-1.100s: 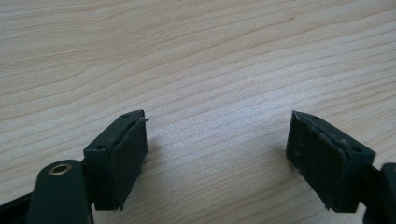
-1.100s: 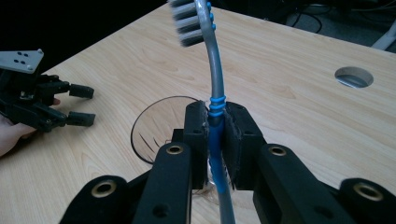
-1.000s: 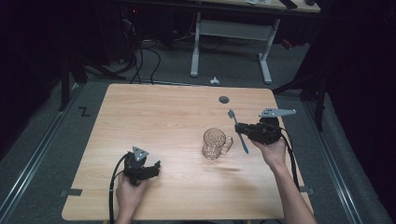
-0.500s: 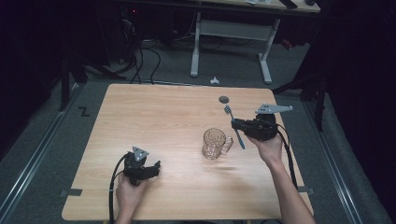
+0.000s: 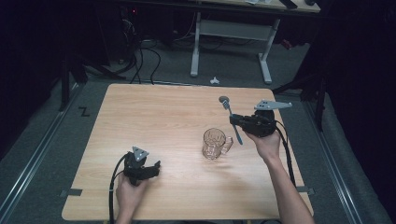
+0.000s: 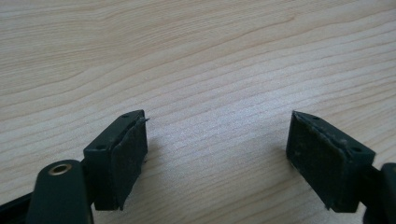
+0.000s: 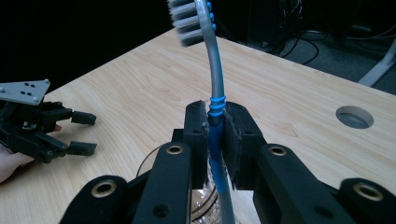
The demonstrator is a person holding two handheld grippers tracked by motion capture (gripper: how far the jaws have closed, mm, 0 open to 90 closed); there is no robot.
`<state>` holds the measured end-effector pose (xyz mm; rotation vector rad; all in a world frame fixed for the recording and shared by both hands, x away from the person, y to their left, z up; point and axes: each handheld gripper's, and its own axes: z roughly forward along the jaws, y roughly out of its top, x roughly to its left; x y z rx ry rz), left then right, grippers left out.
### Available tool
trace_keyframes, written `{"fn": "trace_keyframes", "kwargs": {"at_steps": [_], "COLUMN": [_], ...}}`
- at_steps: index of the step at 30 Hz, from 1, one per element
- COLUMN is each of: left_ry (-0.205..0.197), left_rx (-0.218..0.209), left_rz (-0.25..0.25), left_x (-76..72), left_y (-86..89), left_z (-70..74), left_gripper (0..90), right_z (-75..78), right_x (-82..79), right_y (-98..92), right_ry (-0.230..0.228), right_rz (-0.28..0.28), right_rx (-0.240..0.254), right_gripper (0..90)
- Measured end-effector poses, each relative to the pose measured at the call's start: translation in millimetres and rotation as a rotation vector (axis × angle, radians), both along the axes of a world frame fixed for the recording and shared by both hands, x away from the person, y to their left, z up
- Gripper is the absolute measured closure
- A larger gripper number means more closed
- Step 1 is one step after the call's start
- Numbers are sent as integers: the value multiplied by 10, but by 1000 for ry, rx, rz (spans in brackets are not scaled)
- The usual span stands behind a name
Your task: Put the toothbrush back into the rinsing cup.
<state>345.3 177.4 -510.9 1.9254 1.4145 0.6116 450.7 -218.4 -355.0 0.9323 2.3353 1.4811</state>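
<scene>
At the bottom of the right gripper view, the right gripper (image 7: 215, 135) has its two black jaws clamped on the blue part of a toothbrush (image 7: 212, 88), which stands between the pads and rises through the middle of the frame; its grey neck curves up to the bristled head at the top centre, while the lower handle runs down past the jaws in front of a clear glass mug (image 7: 201, 205) at the bottom edge. In the high view the same gripper sits right of centre, held from below by a hand, with the toothbrush slanting from the bristles at upper left to the blue handle tip at lower right, just beside and above the mug's handle. The mug stands upright on the wooden table (image 5: 154, 116) near the middle of that frame. At lower left of the high view the left gripper (image 5: 155, 167) rests low on the table, well apart from the mug; in the left gripper view its jaws stand wide apart over bare wood grain.
</scene>
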Motion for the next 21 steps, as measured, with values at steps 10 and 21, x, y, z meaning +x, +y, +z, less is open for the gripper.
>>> {"fn": "trace_keyframes", "kwargs": {"at_steps": [10, 21], "left_ry": [0, 1], "left_rx": [0, 0], "left_rz": [0, 0], "left_x": [0, 0], "left_y": [1, 1], "left_z": [0, 1], "left_gripper": [211, 211], "right_z": [1, -11], "right_x": [42, 88], "right_y": [97, 218], "right_ry": [-4, -11], "right_rz": [6, 13], "right_rx": [16, 31], "right_gripper": [802, 802]}}
